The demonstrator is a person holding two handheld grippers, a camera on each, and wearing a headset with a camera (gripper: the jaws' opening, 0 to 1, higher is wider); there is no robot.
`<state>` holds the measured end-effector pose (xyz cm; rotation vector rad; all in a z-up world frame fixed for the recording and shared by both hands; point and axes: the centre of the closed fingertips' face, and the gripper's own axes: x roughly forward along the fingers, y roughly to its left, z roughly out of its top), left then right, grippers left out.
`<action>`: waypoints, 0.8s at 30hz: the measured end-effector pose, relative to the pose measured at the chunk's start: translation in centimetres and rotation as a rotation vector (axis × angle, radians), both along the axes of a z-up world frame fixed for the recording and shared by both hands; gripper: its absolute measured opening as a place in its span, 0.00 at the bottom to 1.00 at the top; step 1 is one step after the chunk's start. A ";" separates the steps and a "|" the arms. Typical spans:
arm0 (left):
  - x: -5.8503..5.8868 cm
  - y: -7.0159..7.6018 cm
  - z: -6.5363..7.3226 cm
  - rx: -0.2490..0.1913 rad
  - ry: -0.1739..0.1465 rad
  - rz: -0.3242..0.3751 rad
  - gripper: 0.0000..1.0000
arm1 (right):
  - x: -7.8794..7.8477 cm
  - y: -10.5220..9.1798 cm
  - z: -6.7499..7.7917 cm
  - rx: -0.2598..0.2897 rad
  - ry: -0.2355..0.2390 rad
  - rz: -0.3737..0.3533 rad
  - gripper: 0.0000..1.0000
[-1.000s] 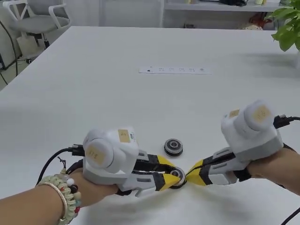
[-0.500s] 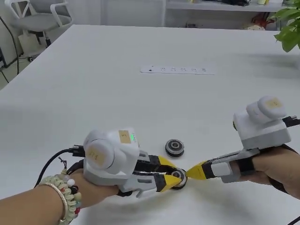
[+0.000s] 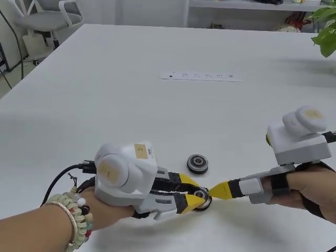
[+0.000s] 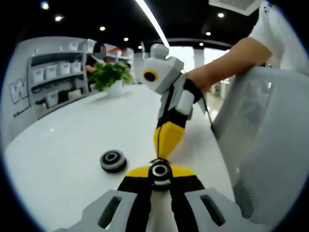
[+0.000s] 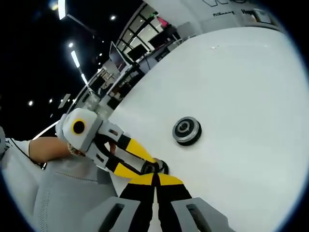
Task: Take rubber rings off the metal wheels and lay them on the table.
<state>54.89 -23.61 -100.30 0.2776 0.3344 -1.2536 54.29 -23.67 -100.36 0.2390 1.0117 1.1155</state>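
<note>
White tabletop [image 3: 131, 105] spreads wide across this office room, and the work sits near its front edge. A small round metal wheel [image 3: 200, 197] with a black rubber ring [image 4: 160, 163] around it is gripped between the yellow-tipped jaws of the left gripper [image 3: 195, 198]. In the left gripper view those jaws are clenched on either side of the wheel, and the ring is still seated. I cannot tell whether the wheel rests on the table or hangs just clear of it. The right gripper [image 3: 214, 192] points in at the wheel from the opposite side. Its two yellow jaws are pressed together into one wedge whose tip touches the rim. I cannot tell whether a lip of rubber is caught between them.

To my eye this is the peeling step, with one gripper steadying the wheel and the other working at the ring. The next move calls for the right tips to bite the rubber edge and draw it off the wheel, then lay it on the table. The ring looks thin and tight, so the tips could slip.

Just beyond the held wheel a second wheel [image 3: 197, 163] lies flat with its ring on, near enough that a stray pull might knock it. Well beyond the wheel lies a long white socket strip [image 3: 200, 76]. Far past it stand a white office chair [image 3: 50, 16] to the left and a green leafy plant [image 3: 325, 31] to the right. A black cable [image 3: 58, 181] and a beaded bracelet [image 3: 71, 215] sit behind the left gripper, away from the wheel and out of the way.
</note>
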 end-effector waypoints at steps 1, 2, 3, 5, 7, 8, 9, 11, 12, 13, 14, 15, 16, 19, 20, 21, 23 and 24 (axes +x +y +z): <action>0.0 0.0 0.0 0.000 0.000 0.000 0.15 | -0.1 0.1 0.1 0.000 -0.001 0.002 0.00; 0.0 0.0 0.0 0.000 -0.001 0.000 0.15 | -0.1 0.1 0.1 0.001 -0.002 0.005 0.00; 0.0 0.0 0.0 0.000 0.000 0.000 0.15 | -0.1 0.2 0.2 0.002 -0.003 0.007 0.00; 0.0 0.0 0.0 -0.001 -0.001 -0.001 0.15 | -0.1 0.3 0.2 0.004 -0.005 0.012 0.00; 0.0 0.0 0.0 -0.001 -0.001 -0.001 0.15 | -0.1 0.3 0.3 0.010 -0.003 0.014 0.00; 0.0 0.0 0.0 -0.001 -0.001 -0.001 0.15 | -0.1 0.3 0.3 0.011 -0.003 0.015 0.00; 0.0 0.0 0.0 -0.002 -0.001 -0.002 0.15 | -0.2 0.4 0.4 0.016 -0.002 0.016 0.00; 0.0 0.0 0.0 -0.002 -0.001 -0.002 0.15 | -0.1 0.5 0.4 0.016 -0.004 0.018 0.00; 0.0 0.0 0.0 -0.002 -0.001 -0.002 0.15 | -0.1 0.5 0.4 0.017 -0.004 0.018 0.00; 0.0 0.0 0.0 -0.002 -0.001 -0.001 0.15 | -0.1 0.5 0.4 0.018 -0.003 0.018 0.00; 0.0 0.0 0.0 -0.003 -0.001 -0.002 0.15 | -0.1 0.5 0.4 0.018 -0.003 0.018 0.00; 0.0 0.0 0.0 -0.003 -0.001 -0.002 0.15 | -0.1 0.4 0.4 0.018 -0.004 0.019 0.00; 0.0 0.0 0.0 -0.003 -0.001 -0.001 0.15 | -0.1 0.4 0.4 0.019 -0.004 0.019 0.00; 0.0 -0.1 0.0 -0.002 -0.001 0.000 0.15 | -0.1 0.5 0.5 0.022 -0.005 0.021 0.00; 0.0 -0.1 0.0 -0.002 -0.001 0.000 0.15 | -0.1 0.5 0.5 0.023 -0.005 0.022 0.00; 0.0 0.0 0.0 -0.002 -0.001 0.000 0.15 | -0.1 0.5 0.5 0.025 -0.006 0.024 0.00; 0.0 0.0 0.0 -0.001 -0.002 0.000 0.15 | -0.1 0.6 0.6 0.029 -0.005 0.025 0.00; 0.0 0.0 0.0 -0.001 -0.002 0.000 0.15 | -0.1 0.5 0.6 0.031 -0.004 0.023 0.00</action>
